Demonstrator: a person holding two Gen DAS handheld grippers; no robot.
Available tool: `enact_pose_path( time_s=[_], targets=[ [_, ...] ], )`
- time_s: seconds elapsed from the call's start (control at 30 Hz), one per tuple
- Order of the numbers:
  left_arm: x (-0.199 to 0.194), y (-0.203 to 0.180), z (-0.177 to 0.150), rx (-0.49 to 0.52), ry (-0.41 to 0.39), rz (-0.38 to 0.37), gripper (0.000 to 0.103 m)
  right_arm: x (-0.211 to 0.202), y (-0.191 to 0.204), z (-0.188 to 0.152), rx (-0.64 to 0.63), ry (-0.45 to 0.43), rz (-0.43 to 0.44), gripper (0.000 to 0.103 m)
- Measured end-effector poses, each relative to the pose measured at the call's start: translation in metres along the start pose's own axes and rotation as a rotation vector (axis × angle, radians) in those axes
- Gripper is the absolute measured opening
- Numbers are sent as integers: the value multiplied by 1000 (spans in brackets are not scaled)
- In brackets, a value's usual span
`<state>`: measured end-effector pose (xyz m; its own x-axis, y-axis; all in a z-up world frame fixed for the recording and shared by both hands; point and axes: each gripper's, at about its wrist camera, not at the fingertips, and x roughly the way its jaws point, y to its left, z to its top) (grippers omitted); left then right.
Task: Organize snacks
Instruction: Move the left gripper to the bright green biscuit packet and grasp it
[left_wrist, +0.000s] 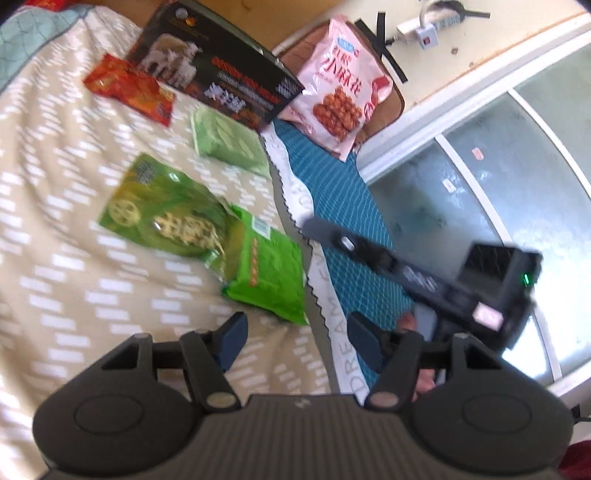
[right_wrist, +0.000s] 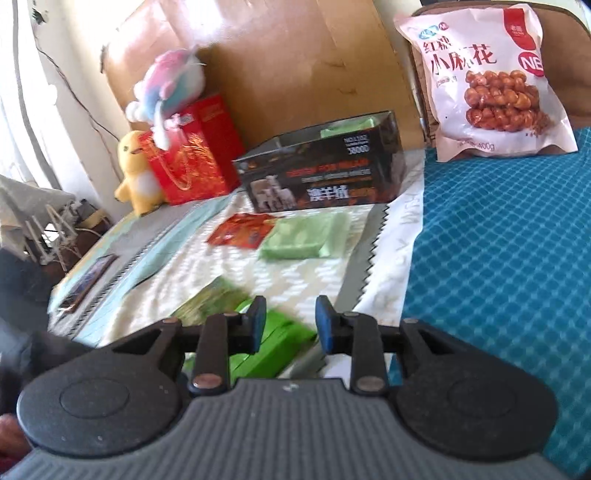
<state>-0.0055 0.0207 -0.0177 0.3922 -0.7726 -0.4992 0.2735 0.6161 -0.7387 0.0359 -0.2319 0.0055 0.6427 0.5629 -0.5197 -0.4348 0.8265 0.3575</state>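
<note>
Green snack packets lay overlapped beneath both empty, parted grippers, left gripper and right gripper, so a careless pinch risked dragging two packets together.

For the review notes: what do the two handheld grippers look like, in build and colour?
Both match: the left gripper and right gripper each have a dark grey ribbed body flanked by two round black discs, black linkage arms with metal pivot pins, and blue pads on the fingertips. Seen from the left wrist, the right gripper's black housing carries a small green light. No sleeves show.
</note>
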Motion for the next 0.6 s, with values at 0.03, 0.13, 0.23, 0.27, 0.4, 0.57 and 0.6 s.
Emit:
enact_pose_path(
  time_s=[0.03, 0.13, 0.23, 0.27, 0.4, 0.57, 0.6],
  targets=[
    [2, 0, -1, -2, -2, -6, 60, 5, -1, -1, 1, 12, 4, 33],
    [1, 3, 1, -25, -7, -11, 60, 8, -4, -9, 39, 38, 50, 33],
    [-2, 8, 4, -50, -21, -7, 59, -3, 1, -18, 56, 65, 110, 34],
    [-4, 9, 5, -50, -29, -1, 59, -7, 4, -24, 67, 74, 133, 35],
    [-17, 19, 11, -66, -77, 32, 61, -18, 21, -43, 65, 120, 229, 37],
    [-36, 33, 12, -90, -116, 53, 62, -14, 43, -46, 5, 141, 277, 37],
    [-40, 35, 12, -96, -122, 54, 62, -11, 46, -44, -12, 140, 267, 37]
  ],
)
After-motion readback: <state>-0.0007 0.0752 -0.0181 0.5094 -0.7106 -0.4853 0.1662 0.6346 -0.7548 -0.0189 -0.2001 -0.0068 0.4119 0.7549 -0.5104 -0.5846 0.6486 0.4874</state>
